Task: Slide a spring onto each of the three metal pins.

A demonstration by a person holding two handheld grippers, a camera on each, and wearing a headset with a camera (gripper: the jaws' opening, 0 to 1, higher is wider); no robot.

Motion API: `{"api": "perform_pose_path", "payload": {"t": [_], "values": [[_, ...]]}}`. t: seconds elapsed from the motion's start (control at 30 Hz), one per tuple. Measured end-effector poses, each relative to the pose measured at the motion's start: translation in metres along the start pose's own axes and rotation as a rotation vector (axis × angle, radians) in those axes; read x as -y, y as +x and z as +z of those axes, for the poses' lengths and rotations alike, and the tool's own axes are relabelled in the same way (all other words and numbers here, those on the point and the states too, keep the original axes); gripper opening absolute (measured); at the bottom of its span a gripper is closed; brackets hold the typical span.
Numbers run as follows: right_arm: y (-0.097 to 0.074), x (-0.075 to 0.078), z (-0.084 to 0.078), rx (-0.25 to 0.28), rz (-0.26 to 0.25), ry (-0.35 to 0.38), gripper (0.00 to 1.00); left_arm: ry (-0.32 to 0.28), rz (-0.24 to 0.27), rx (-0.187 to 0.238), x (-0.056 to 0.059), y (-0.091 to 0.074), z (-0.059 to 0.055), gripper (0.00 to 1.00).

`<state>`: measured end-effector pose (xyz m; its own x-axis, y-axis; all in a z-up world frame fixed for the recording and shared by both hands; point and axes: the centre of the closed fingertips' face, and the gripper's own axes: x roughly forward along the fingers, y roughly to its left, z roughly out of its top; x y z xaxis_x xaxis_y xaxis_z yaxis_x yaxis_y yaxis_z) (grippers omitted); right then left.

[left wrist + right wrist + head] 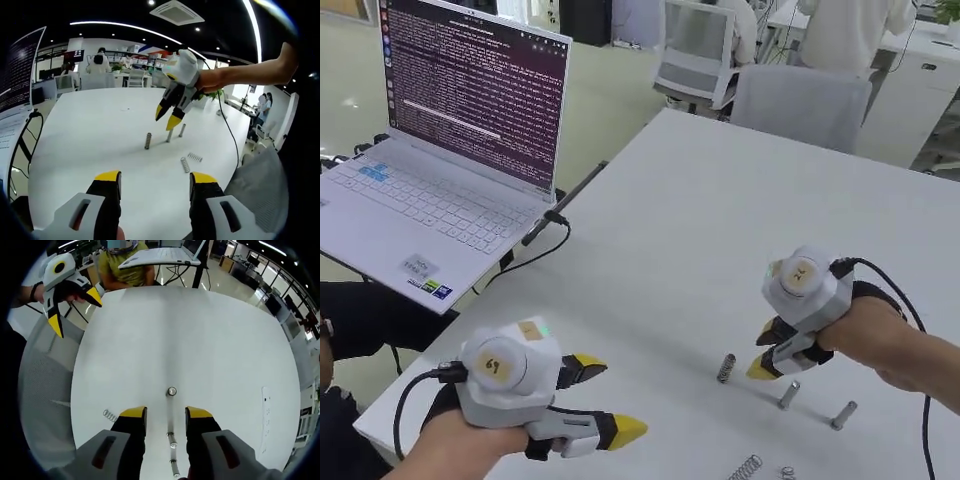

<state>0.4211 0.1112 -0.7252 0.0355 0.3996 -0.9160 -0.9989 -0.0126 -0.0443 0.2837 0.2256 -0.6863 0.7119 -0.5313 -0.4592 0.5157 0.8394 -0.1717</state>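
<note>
on the white table [720,200], pins [172,442] stand under the right gripper [165,415], jaws parted.

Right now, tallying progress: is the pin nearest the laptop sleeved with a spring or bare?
Sleeved: a spring coils around that upright pin, clear in the head view.

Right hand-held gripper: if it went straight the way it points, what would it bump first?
Probably the middle metal pin, which stands between the jaws of the right hand-held gripper, just below their tips. Depth is unclear, so it could touch the white table beside it instead.
</note>
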Motion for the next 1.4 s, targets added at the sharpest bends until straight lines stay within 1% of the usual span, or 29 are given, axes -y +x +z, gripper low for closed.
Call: {"api": "perform_pose_path", "payload": {"t": [0.27,0.4,0.67,0.83,1.03,1.13,1.4], "values": [[-0.012,-0.001,-0.006,0.046,-0.027,0.057,0.31,0.012,-0.010,-0.006,0.001,0.000,0.004,0.52],[-0.018,-0.001,-0.010,0.060,-0.038,0.079,0.32,0.009,-0.012,-0.007,0.000,0.001,0.006,0.53],[-0.029,-0.001,-0.019,0.120,-0.065,0.164,0.35,0.014,-0.020,-0.014,0.002,0.005,0.008,0.54],[-0.035,-0.002,-0.026,0.157,-0.082,0.229,0.37,0.016,-0.026,-0.020,0.002,0.008,0.010,0.55],[-0.040,-0.003,-0.041,0.164,-0.112,0.248,0.39,0.020,-0.032,-0.024,0.002,0.012,0.013,0.56],[-0.043,-0.004,-0.048,0.183,-0.125,0.274,0.39,0.024,-0.035,-0.030,0.001,0.014,0.013,0.57],[-0.056,-0.009,-0.065,0.229,-0.161,0.342,0.41,0.028,-0.041,-0.033,0.000,0.019,0.018,0.58]]}}
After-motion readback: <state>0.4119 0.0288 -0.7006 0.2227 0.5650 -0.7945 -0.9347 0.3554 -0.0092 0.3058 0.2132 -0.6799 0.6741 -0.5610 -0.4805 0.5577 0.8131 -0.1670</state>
